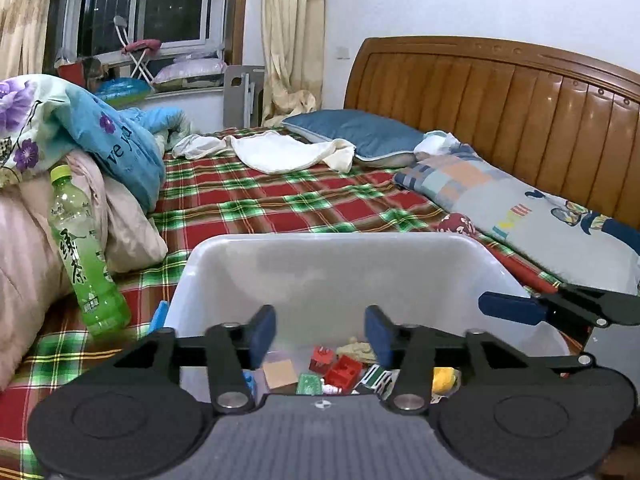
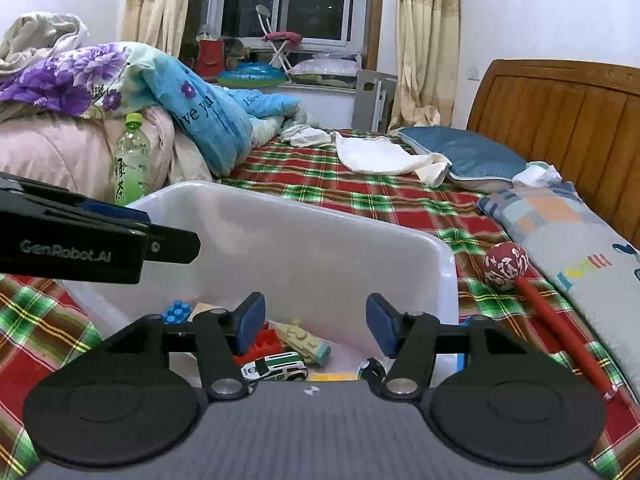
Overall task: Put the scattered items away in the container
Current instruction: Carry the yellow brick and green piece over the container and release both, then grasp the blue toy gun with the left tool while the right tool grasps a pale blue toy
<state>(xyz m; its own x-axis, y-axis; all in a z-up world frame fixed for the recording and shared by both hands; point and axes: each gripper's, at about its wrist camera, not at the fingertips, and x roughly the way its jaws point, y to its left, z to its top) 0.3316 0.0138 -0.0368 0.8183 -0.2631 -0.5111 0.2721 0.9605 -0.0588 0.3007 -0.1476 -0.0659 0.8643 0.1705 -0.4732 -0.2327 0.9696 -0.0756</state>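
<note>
Bin [image 1: 320,268] translucent smooth plastic; headboard [image 1: 500,120] glossy wood.

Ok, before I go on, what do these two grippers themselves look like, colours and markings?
Both look alike. The left gripper has dark blue pads on black linkage arms with silver pivot pins, two round black discs and a grey ribbed body. The right gripper shows the same build. Seen side-on in the right wrist view, the left gripper carries grey "GenRobot.AI" lettering. No cables or sleeves show.

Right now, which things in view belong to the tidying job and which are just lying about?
Part of the job:
white bin
toy car and red block inside it
red mallet on the bedspread beside the bin

Just lying about:
green bottle
blue pillow
white cloth
</note>
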